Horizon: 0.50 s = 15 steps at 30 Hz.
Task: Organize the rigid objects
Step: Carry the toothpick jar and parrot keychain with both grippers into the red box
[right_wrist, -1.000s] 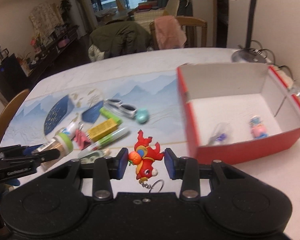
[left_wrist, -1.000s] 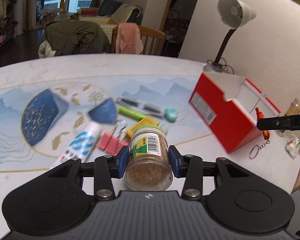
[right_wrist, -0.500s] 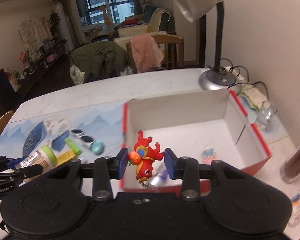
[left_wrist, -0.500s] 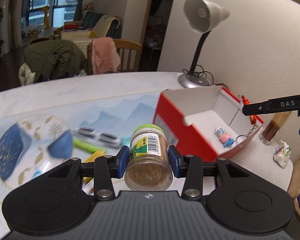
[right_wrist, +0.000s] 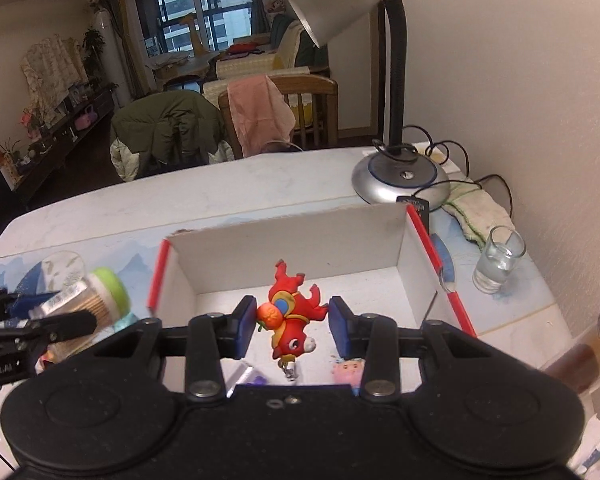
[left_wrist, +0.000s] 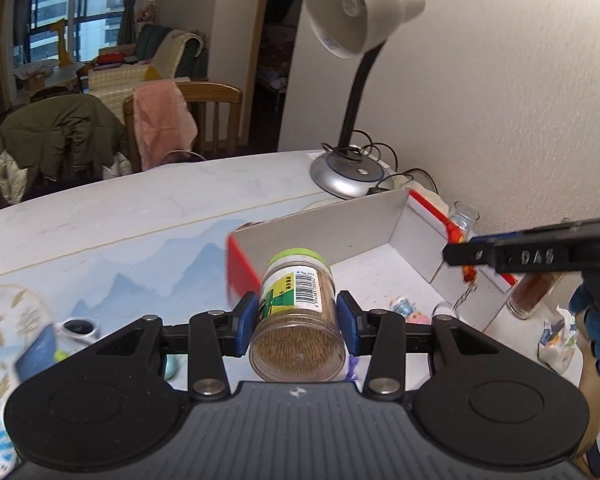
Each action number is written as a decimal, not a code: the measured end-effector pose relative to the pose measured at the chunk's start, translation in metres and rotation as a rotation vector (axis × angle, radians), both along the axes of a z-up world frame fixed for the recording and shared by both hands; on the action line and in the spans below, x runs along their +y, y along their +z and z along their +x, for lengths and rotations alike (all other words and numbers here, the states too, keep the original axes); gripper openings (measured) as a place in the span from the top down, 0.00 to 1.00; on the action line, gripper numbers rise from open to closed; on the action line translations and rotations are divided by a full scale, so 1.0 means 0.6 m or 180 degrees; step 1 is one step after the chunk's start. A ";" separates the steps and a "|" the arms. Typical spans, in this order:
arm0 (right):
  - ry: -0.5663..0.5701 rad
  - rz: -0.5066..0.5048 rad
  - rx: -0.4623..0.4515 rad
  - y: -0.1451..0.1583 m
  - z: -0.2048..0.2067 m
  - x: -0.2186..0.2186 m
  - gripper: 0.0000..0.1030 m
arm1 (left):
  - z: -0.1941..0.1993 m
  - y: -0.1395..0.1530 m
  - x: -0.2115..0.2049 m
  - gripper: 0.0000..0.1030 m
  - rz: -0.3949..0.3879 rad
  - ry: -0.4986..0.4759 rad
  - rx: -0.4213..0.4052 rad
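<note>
The left gripper (left_wrist: 297, 322) is closed on a jar (left_wrist: 296, 312) with a green lid. Both blue pads press the clear sides of the jar, near its base. The jar lies tilted, lid pointing away from the gripper, bar-code label facing up. It is filled with thin brown sticks seen end-on through the base.

Ahead of the left gripper and slightly to its right stands a red box (left_wrist: 242, 270) with a white interior, open at the top. The jar hangs above the near left corner of this box. A small pink figure (left_wrist: 406, 308) lies on the box floor, just right of the jar.

The right gripper (right_wrist: 292, 322) is closed on a red toy (right_wrist: 294, 314) with a metal ring hanging from it. The left pad presses the toy's orange part; the right pad meets its red limb. The toy hangs above the box interior, well inside the walls.

Beyond the box, ahead of both grippers, a desk lamp (right_wrist: 400, 176) stands on the table (right_wrist: 180, 208). To the right of the right gripper, outside the box wall, stands a clear glass (right_wrist: 498, 260).
</note>
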State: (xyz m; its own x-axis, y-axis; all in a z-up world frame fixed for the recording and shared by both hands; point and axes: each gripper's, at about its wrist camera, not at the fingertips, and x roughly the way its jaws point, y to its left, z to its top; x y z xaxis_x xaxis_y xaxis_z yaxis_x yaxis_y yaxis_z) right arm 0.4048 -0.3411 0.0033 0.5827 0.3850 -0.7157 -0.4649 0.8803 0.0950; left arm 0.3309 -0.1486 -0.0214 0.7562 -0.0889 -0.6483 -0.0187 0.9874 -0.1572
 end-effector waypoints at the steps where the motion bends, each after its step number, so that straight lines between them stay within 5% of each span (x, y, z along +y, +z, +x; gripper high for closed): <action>1: 0.0006 -0.0011 0.0015 -0.005 0.005 -0.003 0.63 | 0.013 -0.004 -0.006 0.59 0.0000 -0.0007 0.0020; 15: 0.0302 -0.0277 0.0413 -0.098 0.049 0.005 0.63 | 0.163 -0.065 -0.079 0.59 0.0108 -0.0182 0.0381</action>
State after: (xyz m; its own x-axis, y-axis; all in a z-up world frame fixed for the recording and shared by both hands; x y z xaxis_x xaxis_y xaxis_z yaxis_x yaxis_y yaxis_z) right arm 0.4342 -0.3381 -0.0556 0.4474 0.3671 -0.8155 -0.5351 0.8405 0.0848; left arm 0.4286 -0.1961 -0.0602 0.6675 -0.1059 -0.7370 0.0210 0.9921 -0.1236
